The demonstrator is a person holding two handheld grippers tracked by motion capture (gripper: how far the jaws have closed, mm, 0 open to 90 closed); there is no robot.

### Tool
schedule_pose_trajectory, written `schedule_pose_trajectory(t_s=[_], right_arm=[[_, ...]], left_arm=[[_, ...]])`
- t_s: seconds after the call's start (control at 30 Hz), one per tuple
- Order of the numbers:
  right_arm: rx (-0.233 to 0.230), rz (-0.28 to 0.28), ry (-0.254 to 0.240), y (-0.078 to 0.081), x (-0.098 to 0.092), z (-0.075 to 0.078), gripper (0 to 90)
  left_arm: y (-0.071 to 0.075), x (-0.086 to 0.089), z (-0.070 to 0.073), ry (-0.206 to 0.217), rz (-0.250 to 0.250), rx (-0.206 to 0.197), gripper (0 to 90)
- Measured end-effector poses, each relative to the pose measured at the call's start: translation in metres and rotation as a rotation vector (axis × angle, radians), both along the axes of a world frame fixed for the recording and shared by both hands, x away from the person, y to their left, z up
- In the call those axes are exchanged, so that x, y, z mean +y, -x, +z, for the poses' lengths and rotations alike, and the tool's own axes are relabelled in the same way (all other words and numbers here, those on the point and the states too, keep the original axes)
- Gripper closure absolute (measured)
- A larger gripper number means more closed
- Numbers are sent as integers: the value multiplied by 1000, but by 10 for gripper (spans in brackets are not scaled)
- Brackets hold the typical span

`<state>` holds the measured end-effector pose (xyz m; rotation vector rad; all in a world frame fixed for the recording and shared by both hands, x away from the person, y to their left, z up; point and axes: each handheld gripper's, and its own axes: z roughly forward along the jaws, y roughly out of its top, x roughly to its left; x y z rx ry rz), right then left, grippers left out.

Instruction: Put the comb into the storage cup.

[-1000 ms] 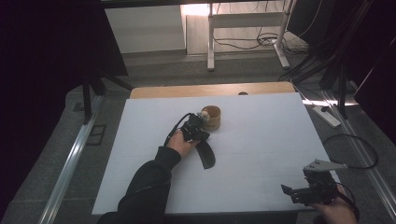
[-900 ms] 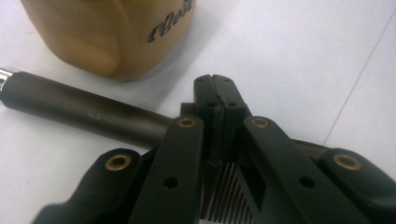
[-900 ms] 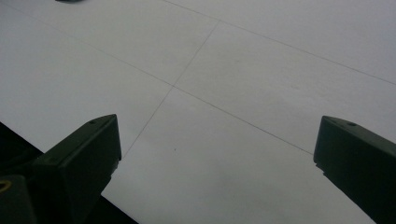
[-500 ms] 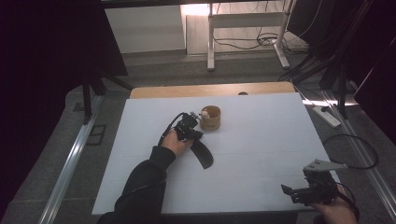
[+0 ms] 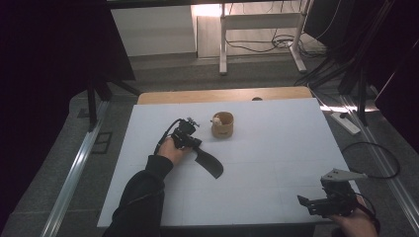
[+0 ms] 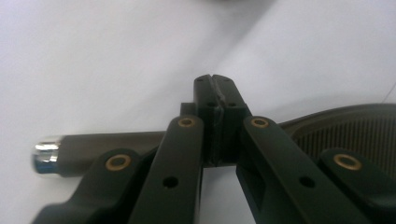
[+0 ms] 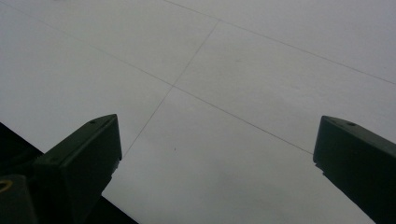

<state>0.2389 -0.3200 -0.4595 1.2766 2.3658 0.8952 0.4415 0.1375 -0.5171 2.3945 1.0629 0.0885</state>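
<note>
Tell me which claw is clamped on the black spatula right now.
The left claw, beside the wooden cup: its jaws pinch the black spatula. The right claw stands open over bare table.

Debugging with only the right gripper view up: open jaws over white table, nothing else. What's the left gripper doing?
Observer: The left gripper is shut on a black flat tool, left of the table's middle.
Operator: Where's the grip on it?
Observer: At the neck, between the silver-capped handle and the ribbed blade.
Operator: Anything nearby?
Observer: A small wooden cup stands just beyond that gripper, apart from the tool.
</note>
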Motion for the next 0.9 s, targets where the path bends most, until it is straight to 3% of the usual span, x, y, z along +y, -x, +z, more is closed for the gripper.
schedule_pose_trajectory(t_s=[0.4,0.9], right_arm=[[1,2,2,0,0,0,18],[-2,5,1,0,1,0,25]], left_arm=[[14,45,-3,-5,56,27,885],[54,73,0,-64,62,54,885]])
